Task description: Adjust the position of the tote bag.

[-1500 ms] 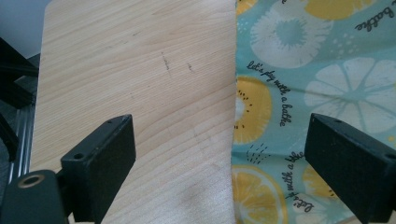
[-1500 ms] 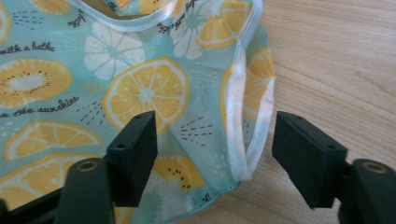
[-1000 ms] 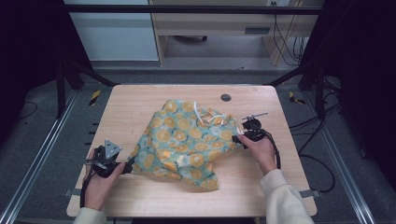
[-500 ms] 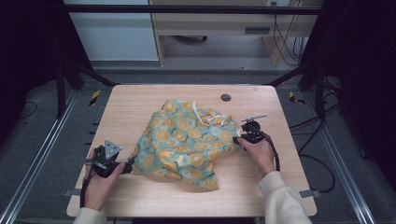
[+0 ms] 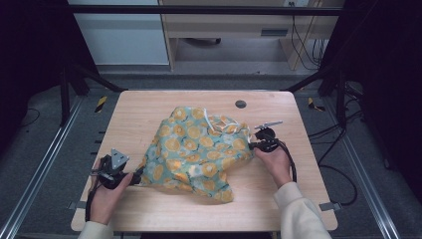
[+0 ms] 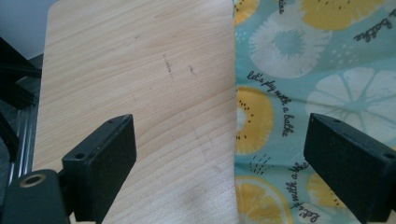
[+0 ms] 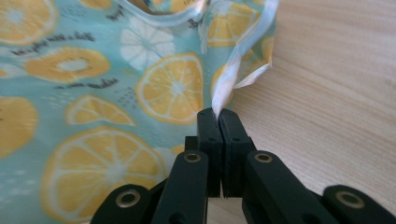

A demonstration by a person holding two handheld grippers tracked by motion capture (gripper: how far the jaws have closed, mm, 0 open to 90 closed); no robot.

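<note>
A teal cloth (image 5: 194,149) printed with orange and lemon slices lies bunched in the middle of the wooden table (image 5: 144,109). My right gripper (image 5: 251,145) is at the cloth's right edge. Its jaws have just been closing and now pinch the white-trimmed hem (image 7: 229,79), as the right gripper view shows at the gripper (image 7: 218,114). My left gripper (image 5: 135,177) rests at the cloth's lower left corner. In the left gripper view it (image 6: 219,135) stands wide open, with the cloth's edge (image 6: 317,70) lying flat between its jaws and neither pad pressing on it.
A small dark round disc (image 5: 241,104) sits on the table behind the cloth. Bare wood (image 6: 140,70) lies left of the cloth and also to its right (image 7: 336,93). Black frame rails and cables (image 5: 343,149) flank the table.
The right gripper's jaws have closed onto the cloth's right hem. Both hands and the cloth stay where they were.
</note>
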